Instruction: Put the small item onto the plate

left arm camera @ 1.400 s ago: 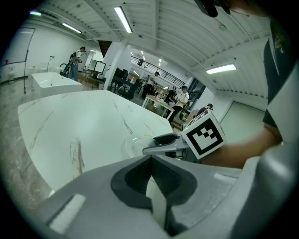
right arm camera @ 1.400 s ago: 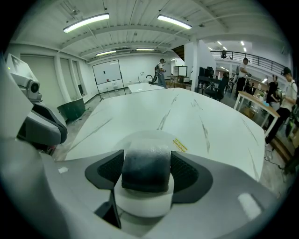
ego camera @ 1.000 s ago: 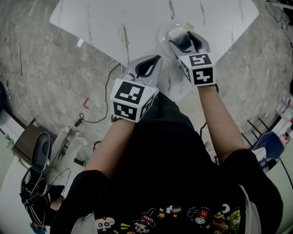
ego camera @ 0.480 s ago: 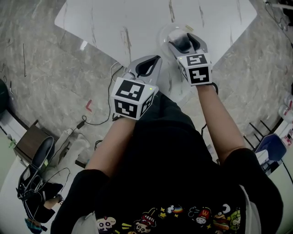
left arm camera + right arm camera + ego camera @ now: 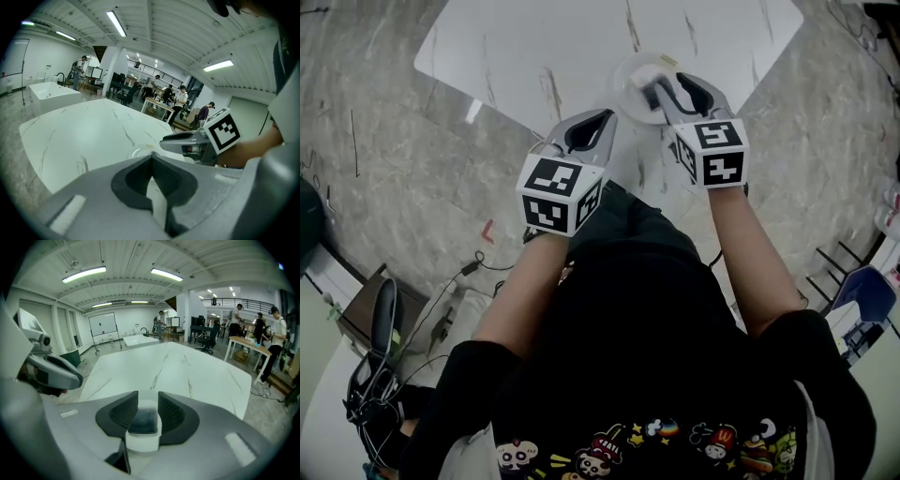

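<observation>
A small white block with a dark top (image 5: 142, 423) sits pinched between the jaws of my right gripper (image 5: 143, 414). In the head view this gripper (image 5: 664, 91) reaches over the near side of a clear round plate (image 5: 622, 80) on the white marble table (image 5: 562, 47). The block (image 5: 652, 94) shows faintly between the jaws, above the plate. My left gripper (image 5: 602, 118) hovers at the table's near edge, left of the plate, with its jaws shut and nothing in them. The left gripper view shows the plate (image 5: 139, 153) ahead and the right gripper (image 5: 187, 143) beside it.
The table's near corner lies between the two grippers. On the stone floor, cables (image 5: 502, 246) and a dark bag (image 5: 380, 375) lie to the left, and a blue item (image 5: 862, 295) stands at the right. People and desks (image 5: 246, 341) stand far behind the table.
Both grippers have edged forward toward the table. The right one still holds the block and now reaches further over the plate. The left one stays shut.
</observation>
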`<state>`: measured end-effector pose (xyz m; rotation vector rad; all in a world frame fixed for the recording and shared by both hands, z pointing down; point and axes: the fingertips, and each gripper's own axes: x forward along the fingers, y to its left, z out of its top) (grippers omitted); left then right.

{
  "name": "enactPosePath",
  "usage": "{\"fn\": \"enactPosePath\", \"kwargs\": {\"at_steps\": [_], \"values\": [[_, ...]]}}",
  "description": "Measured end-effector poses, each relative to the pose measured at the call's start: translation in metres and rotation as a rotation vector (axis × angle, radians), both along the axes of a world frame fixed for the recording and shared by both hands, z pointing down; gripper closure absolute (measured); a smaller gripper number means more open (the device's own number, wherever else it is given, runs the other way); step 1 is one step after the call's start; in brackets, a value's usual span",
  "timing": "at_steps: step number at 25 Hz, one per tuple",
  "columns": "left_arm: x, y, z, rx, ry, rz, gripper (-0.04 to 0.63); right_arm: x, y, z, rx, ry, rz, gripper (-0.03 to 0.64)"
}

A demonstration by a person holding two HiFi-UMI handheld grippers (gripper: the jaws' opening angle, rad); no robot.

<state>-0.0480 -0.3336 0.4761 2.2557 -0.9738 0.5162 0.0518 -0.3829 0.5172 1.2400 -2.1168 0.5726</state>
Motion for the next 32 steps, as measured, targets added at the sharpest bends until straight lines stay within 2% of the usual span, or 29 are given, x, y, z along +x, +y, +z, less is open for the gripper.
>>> {"fn": "enactPosePath", "kwargs": {"at_steps": [3,4,11,17,24,32], "values": [[-0.004,-0.005,-0.008,0.025,-0.020,0.008,0.595,0.022,0.004,-0.037,0.074,-0.012,0.069,0.590],[-0.006,-0.007,-0.011,0.035,-0.026,0.009,0.595,0.030,0.007,-0.048,0.095,-0.017,0.091,0.597],[-0.011,-0.023,-0.041,0.134,-0.052,0.010,0.595,0.065,0.035,-0.107,0.197,-0.076,0.184,0.598],[0.000,-0.018,-0.072,0.212,-0.037,0.046,0.595,0.069,0.061,-0.138,0.266,-0.110,0.228,0.598],[0.005,-0.001,-0.080,0.237,-0.027,0.075,0.595,0.066,0.079,-0.145,0.291,-0.120,0.237,0.595],[-0.004,0.006,-0.085,0.250,-0.025,0.064,0.595,0.063,0.083,-0.158,0.335,-0.109,0.246,0.595]]}}
